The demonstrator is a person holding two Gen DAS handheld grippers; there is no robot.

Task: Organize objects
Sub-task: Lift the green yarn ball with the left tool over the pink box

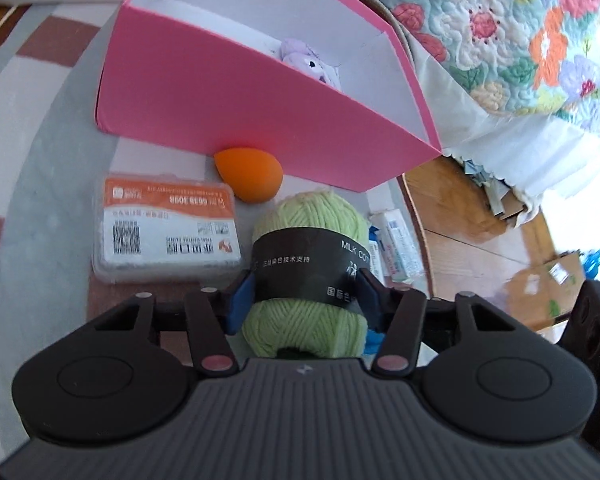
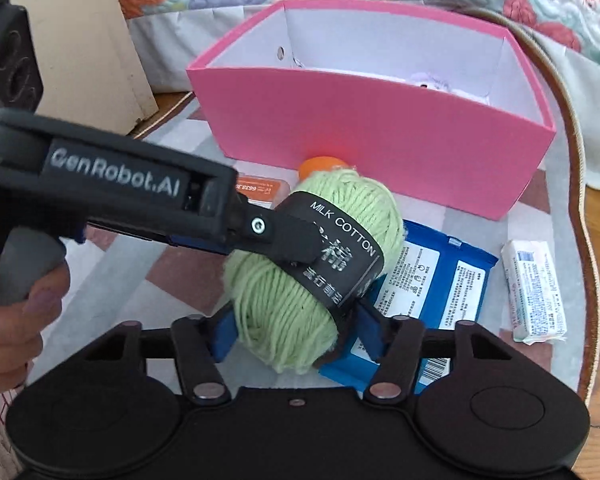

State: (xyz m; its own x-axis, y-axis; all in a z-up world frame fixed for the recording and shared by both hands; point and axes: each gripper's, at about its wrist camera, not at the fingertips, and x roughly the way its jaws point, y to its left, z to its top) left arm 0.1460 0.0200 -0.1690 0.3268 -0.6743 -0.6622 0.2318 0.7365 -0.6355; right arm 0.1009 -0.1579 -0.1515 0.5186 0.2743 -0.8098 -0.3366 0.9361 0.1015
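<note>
From the left: a person's hand (image 2: 8, 320), cut off at the right wrist view's edge, grips the handle of the left gripper (image 1: 304, 296), which slants down from the upper left onto one skein of green yarn (image 1: 308, 216). Its jaws pinch the yarn's black band on both sides. One orange-labelled clear case (image 1: 166, 226) lies flat on the desk (image 1: 40, 184) left of the yarn; the left gripper hides most of it in the right wrist view. One orange sponge egg (image 1: 250, 174) sits just behind, touching the front wall of one pink box (image 1: 236, 100). Inside the box a pale purple plush (image 1: 310, 64) shows only partly above the wall. The right gripper (image 2: 296, 334) points steeply down with its blue pads against the same yarn's lower end, pinching it. Under the yarn lies one blue packet (image 2: 440, 280), partly covered. Furthest right is one white wrapped bar (image 2: 534, 294), its print too small to read.
</note>
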